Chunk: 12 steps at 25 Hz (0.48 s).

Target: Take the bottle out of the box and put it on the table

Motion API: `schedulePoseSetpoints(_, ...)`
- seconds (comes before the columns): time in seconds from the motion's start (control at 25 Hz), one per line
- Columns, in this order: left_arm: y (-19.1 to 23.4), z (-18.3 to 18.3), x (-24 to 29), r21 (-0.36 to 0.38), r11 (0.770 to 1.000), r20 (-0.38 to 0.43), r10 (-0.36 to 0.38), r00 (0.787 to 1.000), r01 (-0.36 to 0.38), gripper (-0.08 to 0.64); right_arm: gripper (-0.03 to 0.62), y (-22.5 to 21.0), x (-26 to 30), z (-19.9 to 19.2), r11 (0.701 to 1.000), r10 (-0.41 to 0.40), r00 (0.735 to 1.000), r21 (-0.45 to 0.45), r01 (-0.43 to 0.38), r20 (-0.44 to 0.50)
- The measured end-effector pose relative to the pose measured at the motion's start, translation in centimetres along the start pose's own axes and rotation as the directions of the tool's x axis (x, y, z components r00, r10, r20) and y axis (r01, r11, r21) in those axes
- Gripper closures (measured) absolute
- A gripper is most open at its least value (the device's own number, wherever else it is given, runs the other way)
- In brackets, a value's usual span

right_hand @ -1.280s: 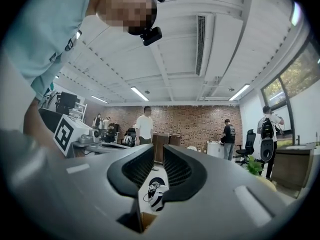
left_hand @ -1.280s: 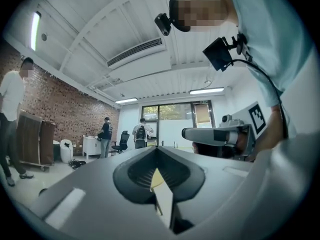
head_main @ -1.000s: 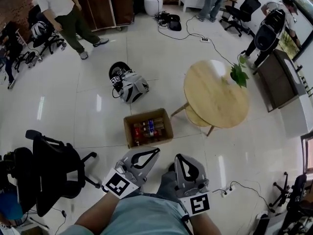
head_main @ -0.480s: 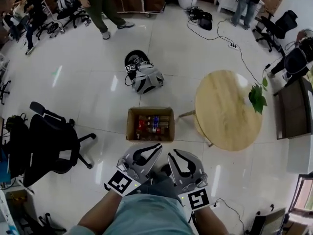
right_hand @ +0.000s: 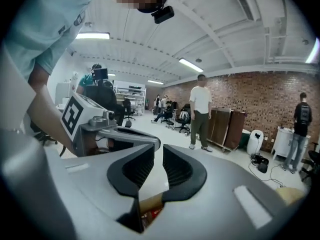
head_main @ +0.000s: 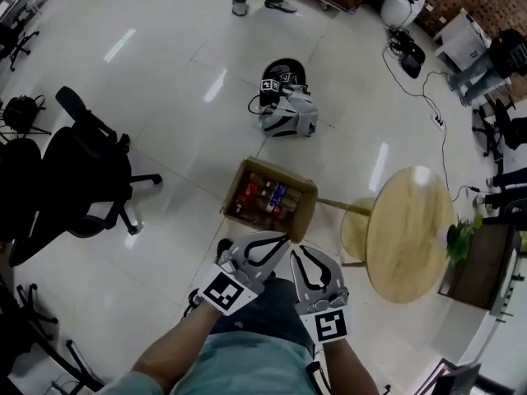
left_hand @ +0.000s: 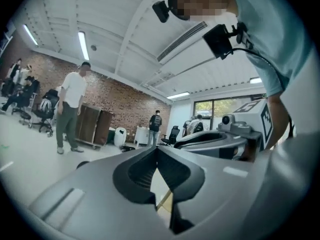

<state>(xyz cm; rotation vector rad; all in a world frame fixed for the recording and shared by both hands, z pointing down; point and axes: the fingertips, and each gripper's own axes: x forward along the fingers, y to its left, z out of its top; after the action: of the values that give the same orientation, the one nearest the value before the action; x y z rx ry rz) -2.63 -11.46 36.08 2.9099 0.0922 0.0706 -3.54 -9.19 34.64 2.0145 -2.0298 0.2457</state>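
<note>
An open cardboard box (head_main: 303, 212) stands on the white floor and holds several bottles (head_main: 265, 196) with red and blue labels. To its right is a round wooden table (head_main: 412, 233). In the head view both grippers hover side by side just short of the box's near edge. My left gripper (head_main: 282, 239) (left_hand: 156, 151) has its jaws closed tip to tip with nothing in them. My right gripper (head_main: 298, 253) (right_hand: 157, 151) has its jaws parted by a narrow gap with nothing between them. Through that gap part of the box (right_hand: 150, 211) shows.
A black office chair (head_main: 78, 179) stands to the left. A grey bag with marker cubes (head_main: 288, 115) lies on the floor beyond the box. A plant (head_main: 459, 237) sits by the table's far side. Cables and a power strip (head_main: 436, 120) run at upper right. People stand further off.
The head view has swung, so box and table now lie turned and nearer. Both grippers have moved forward and down towards the box's near edge.
</note>
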Motion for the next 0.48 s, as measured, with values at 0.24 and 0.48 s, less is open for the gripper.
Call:
schedulePoseSetpoints(0.24, 8.6, -8.9, 0.9, -0.084, 0.984, -0.074, 0.149, 0.986, -0.155, 0.549, 0.537, -0.4, 8.6, -10.7, 0.985, 0.167, 0.970, -0.018, -0.173, -0.179)
schedulePoseSetpoints(0.48, 14.0, -24.0, 1.4, -0.195, 0.921, -0.224, 0.293, 0.929, -0.338, 0.549, 0.534, 0.1, 16.5, -28.0, 0.909, 0.382, 0.823, 0.009, -0.417, -0.421)
